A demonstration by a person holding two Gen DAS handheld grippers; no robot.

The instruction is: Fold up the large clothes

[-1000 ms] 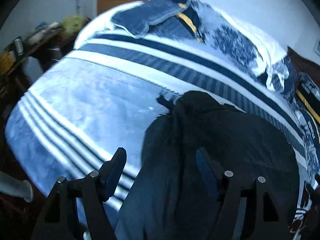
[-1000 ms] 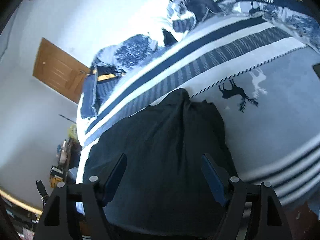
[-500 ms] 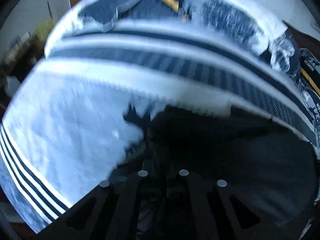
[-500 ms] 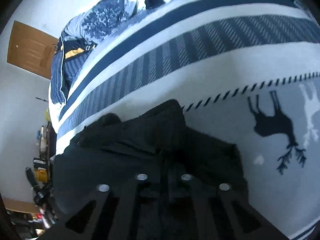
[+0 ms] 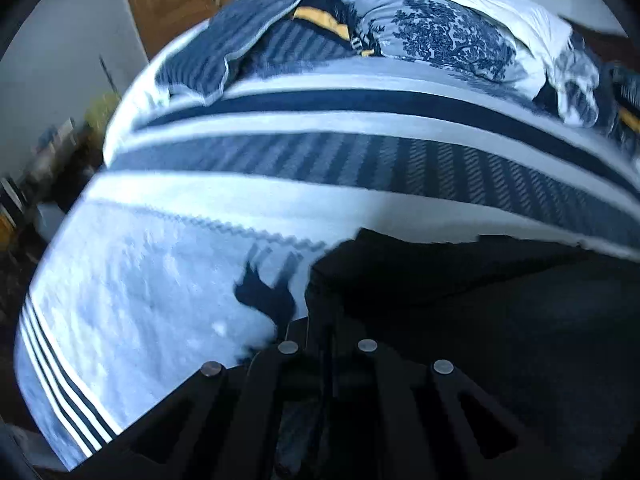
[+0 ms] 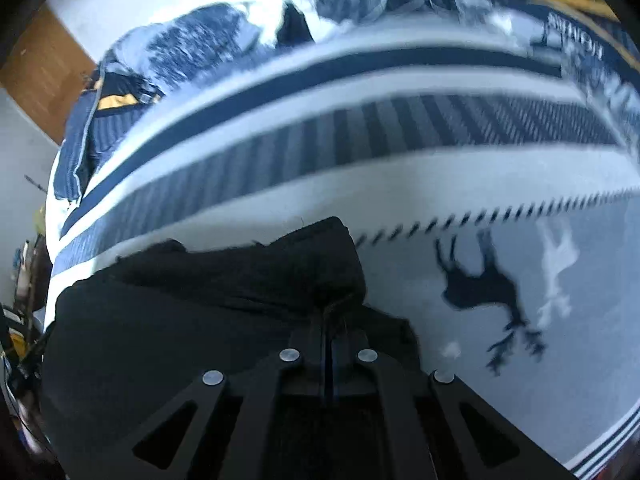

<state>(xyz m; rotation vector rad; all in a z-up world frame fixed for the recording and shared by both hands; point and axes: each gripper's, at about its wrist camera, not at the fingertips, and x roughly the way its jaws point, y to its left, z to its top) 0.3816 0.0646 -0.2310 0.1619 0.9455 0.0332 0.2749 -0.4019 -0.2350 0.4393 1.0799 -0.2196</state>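
Pointing steeply down, both grippers point(image 5: 326, 332) point(image 6: 328, 332) pinch the black garment point(image 6: 192, 320).

Black garment point(image 6: 192, 320) on blue-and-white striped, deer-patterned blanket point(image 6: 500, 184)

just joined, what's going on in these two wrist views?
A person with a gripper in each hand is folding a black garment laid on a bed with a striped, deer-patterned blanket. Both the left gripper and the right gripper are shut on the dark cloth, each at one side of it. The garment looks bunched, not yet neatly folded. Pillows lie beyond.
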